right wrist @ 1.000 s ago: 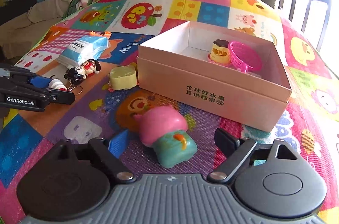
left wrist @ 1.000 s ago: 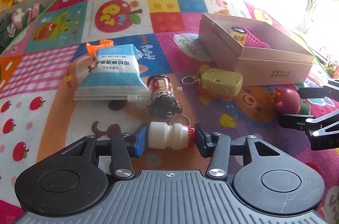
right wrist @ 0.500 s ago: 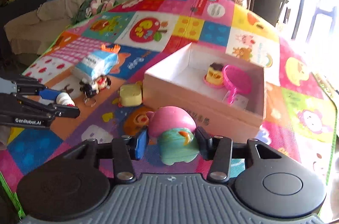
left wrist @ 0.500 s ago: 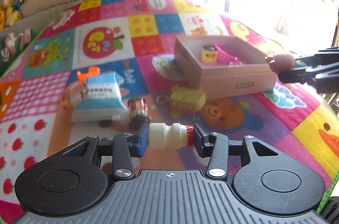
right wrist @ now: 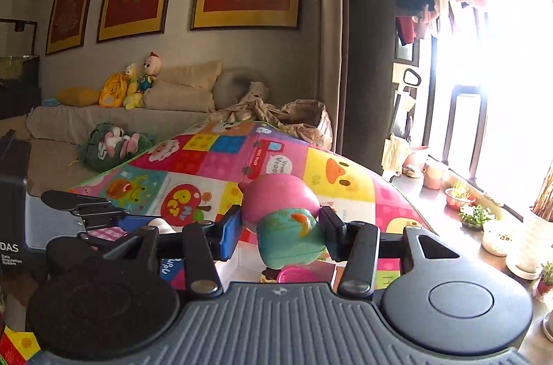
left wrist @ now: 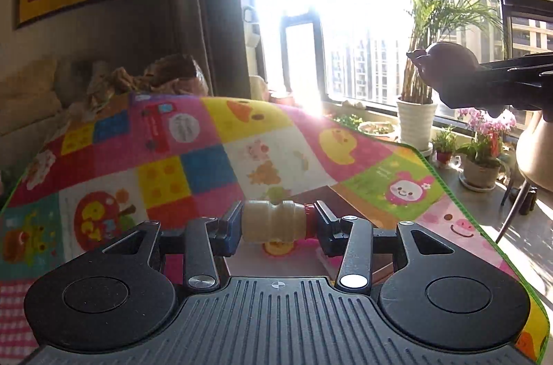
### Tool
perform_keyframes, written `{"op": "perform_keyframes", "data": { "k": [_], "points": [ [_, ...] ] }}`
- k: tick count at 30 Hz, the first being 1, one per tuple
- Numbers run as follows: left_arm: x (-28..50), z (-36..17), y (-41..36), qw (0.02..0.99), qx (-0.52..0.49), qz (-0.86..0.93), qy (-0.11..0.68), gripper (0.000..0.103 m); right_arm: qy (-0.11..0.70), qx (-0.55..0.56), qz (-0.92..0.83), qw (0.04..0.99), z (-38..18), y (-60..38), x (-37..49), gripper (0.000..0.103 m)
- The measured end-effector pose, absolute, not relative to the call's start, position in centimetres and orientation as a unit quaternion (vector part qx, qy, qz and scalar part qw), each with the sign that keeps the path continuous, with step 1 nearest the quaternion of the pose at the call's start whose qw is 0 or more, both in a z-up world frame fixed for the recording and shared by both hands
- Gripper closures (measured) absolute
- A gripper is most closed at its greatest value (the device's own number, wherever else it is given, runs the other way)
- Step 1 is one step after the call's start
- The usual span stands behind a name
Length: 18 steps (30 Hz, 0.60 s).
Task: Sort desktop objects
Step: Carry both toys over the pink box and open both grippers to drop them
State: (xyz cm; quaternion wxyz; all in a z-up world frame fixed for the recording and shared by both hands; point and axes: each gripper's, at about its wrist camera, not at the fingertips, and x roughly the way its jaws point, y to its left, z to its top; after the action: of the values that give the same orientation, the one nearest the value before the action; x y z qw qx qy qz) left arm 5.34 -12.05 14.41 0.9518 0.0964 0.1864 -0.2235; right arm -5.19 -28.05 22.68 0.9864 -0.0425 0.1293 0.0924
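Observation:
In the left wrist view my left gripper [left wrist: 274, 227] is shut on a small white bottle with a red cap [left wrist: 273, 223], held crosswise in the air above the pink box [left wrist: 283, 265]. In the right wrist view my right gripper [right wrist: 281, 227] is shut on a pink and teal toy [right wrist: 287, 216], also lifted over the box [right wrist: 242, 261]. A pink basket [right wrist: 293, 276] shows inside the box below it. The left view shows the right gripper [left wrist: 459, 78] high at the right, gripping the toy [left wrist: 439, 64]. The left gripper [right wrist: 145, 221] and its bottle [right wrist: 161, 223] appear at the left of the right view.
The colourful play mat [left wrist: 207, 164] stretches away beneath both grippers. A sofa with plush toys [right wrist: 138, 82] stands behind it. Potted plants [left wrist: 414, 123] line the bright window ledge on the right. The objects lying on the mat are hidden behind the grippers.
Both grippers have risen from the mat with their objects and tilted up. The right gripper closed on the pink and teal toy. The box now lies under the fingers.

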Motion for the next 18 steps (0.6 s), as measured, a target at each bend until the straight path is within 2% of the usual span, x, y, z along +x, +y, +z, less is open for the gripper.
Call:
{"op": "perform_keyframes", "data": {
  "k": [5,7,10,18],
  "points": [
    [10.1,11.1,-14.4,0.936,0.053,-0.247,0.244,0.052,0.162,-0.023,0.073,0.984,20.2,-29.7,-2.4,0.055],
    [10.6,10.2,-14.1,0.933,0.045,-0.247,0.257,0.037,0.179,-0.012,0.067,0.981,19.0,-30.3,-1.3,0.055],
    [9.0,9.2,-12.1,0.936,0.05,-0.237,0.254,0.025,0.2,-0.001,0.062,0.978,17.5,-30.9,0.0,0.055],
    [1.6,5.4,-3.9,0.937,0.049,-0.181,0.295,0.011,0.265,0.045,0.091,0.959,14.7,-29.4,4.9,0.055]
  ]
}}
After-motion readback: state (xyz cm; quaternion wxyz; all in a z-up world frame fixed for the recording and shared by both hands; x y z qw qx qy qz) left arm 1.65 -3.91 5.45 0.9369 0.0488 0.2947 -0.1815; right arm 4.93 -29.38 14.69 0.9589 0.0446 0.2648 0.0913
